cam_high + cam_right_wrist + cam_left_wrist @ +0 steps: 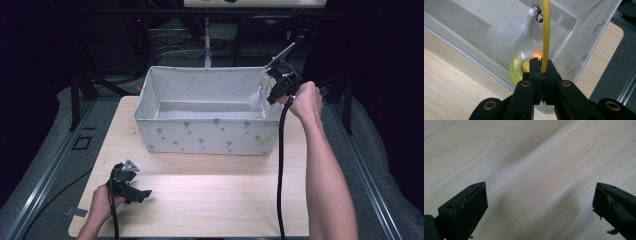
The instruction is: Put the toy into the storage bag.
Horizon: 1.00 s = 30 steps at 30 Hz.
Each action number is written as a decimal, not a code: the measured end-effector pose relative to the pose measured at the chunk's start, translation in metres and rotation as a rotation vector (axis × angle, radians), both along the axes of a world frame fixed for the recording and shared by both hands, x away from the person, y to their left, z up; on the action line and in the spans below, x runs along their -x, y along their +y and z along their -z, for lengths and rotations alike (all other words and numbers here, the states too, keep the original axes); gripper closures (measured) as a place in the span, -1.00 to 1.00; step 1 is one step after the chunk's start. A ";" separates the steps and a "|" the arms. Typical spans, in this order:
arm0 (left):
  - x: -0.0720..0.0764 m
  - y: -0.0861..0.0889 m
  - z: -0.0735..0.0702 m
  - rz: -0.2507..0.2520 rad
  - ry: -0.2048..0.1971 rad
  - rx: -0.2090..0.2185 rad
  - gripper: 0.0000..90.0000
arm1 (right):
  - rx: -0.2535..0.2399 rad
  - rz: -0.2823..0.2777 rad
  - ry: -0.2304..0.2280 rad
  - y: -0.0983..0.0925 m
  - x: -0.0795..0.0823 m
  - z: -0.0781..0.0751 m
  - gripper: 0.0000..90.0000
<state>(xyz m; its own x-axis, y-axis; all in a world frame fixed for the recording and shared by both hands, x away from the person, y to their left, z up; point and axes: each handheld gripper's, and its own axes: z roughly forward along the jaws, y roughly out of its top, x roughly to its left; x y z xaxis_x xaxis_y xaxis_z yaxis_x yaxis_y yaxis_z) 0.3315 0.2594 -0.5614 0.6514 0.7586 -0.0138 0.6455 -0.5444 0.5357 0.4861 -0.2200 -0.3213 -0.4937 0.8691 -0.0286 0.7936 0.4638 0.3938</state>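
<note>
Up ahead, right gripper (541, 68) is clamped on a yellow stick (545, 35) above the bin (205, 132); left gripper (539, 205) gapes over the table (529, 157)

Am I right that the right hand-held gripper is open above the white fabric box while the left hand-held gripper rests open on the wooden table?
Not quite: the right hand-held gripper is shut on a thin yellow rod of a white feather toy, as the right gripper view shows. The rest holds: it is above the white fabric box, and the left hand-held gripper rests open on the light wooden table.
</note>
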 end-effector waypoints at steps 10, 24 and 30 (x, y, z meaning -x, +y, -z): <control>0.000 0.000 0.000 0.000 0.001 0.000 -1.00 | -0.001 0.008 0.034 -0.005 0.001 0.017 0.96; 0.000 0.000 0.000 0.000 0.000 0.000 -1.00 | 0.009 0.011 0.080 -0.006 -0.001 0.037 0.96; 0.000 0.000 0.000 0.000 0.000 0.000 -1.00 | 0.009 0.015 0.095 -0.004 -0.002 0.046 0.96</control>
<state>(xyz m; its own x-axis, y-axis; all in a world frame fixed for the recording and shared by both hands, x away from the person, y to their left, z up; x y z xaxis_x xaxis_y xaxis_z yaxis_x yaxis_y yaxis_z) 0.3314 0.2594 -0.5613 0.6514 0.7586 -0.0138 0.6453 -0.5443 0.5360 0.4883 -0.2245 -0.3671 -0.4817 0.8763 0.0099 0.8341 0.4550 0.3118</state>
